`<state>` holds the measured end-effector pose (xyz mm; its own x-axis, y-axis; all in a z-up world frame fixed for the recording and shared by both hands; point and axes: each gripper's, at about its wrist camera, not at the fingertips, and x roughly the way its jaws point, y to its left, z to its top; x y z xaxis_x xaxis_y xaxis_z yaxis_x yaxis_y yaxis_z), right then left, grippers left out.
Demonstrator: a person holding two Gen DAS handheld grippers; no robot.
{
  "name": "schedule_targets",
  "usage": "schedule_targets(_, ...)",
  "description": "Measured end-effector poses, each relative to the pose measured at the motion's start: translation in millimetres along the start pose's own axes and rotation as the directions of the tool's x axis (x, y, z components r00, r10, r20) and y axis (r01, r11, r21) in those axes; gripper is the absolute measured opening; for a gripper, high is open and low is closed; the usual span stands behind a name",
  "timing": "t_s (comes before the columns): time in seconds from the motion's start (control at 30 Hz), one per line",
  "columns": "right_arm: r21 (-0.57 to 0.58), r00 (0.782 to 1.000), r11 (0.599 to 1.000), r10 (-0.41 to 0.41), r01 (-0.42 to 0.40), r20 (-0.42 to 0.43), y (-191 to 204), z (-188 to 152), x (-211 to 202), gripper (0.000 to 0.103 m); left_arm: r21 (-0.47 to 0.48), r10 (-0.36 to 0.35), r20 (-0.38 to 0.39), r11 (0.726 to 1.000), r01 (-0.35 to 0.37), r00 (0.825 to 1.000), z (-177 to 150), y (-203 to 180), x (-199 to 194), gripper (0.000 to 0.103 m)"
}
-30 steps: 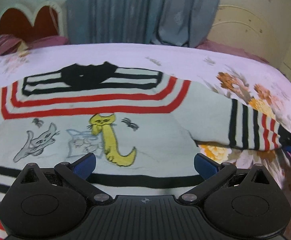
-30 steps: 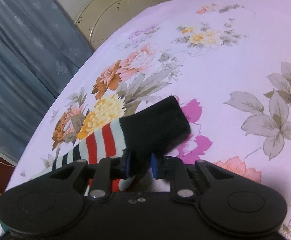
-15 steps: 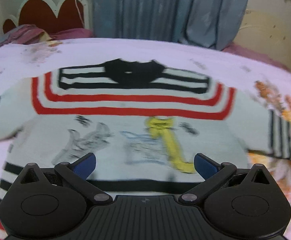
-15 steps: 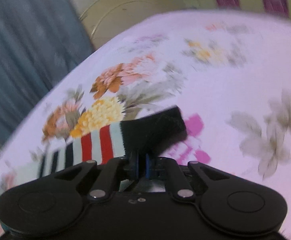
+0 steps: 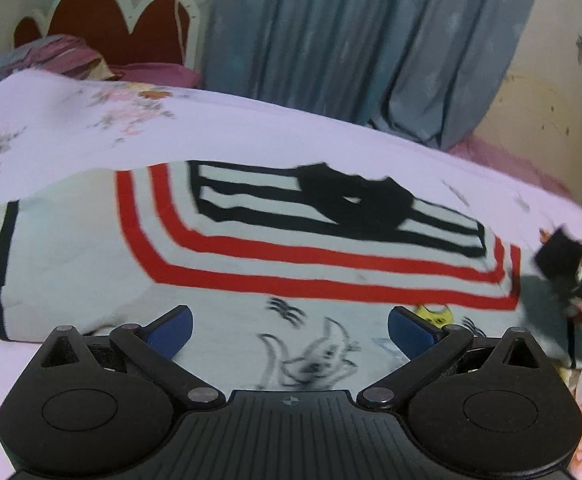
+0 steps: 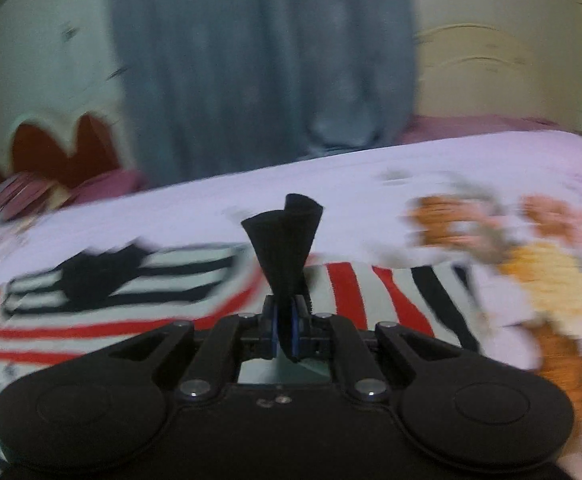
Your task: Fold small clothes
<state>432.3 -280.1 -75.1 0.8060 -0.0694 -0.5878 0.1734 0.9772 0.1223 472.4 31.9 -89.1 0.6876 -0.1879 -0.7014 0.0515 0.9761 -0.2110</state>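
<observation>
The sweater [image 5: 251, 288] lies flat on the bed [image 5: 91, 136], stretched crosswise. The left gripper [image 5: 289, 330] hovers wide open above its lower chest. The right gripper [image 6: 286, 330], clamped on the black cuff [image 6: 283, 240], holds it lifted above the sweater's right shoulder.
</observation>
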Motion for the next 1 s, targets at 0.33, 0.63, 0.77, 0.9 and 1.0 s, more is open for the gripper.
schedule_targets(0.33, -0.170, 0.987, 0.975, 0.131, -0.146, -0.095, 121.1, -35.9, 28.9, 0.007, -0.045, 0.028, -0.017, 0.999, -0.029, 0.999, -5.8, 50.4, 11.2, 0.102)
schedule_targets(0.63, -0.193, 0.973, 0.958, 0.191, -0.214, -0.133, 148.2, -52.1, 28.0, 0.040, -0.029, -0.060, -0.007, 0.998, 0.060, 0.998, -5.2, 37.3, 19.3, 0.102)
schedule_targets(0.77, -0.098, 0.987, 0.982, 0.158, -0.161, -0.037, 118.2, -40.0, -0.8, 0.028, -0.010, -0.167, -0.011, 0.986, 0.167, 0.986, -0.3, 6.1, 38.6, 0.102)
schedule_targets(0.9, 0.031, 0.999, 0.999, 0.039, -0.040, 0.017, 69.7, -28.9, -19.9, 0.027, -0.021, -0.260, -0.068, 0.966, 0.259, 0.963, 2.1, -31.2, 64.8, 0.075)
schedule_targets(1.0, 0.110, 0.996, 0.991, -0.082, 0.077, 0.042, 34.7, -23.6, -33.6, 0.027, -0.025, -0.242, -0.133, 0.970, 0.240, 0.961, 0.9, -53.2, 85.7, 0.064)
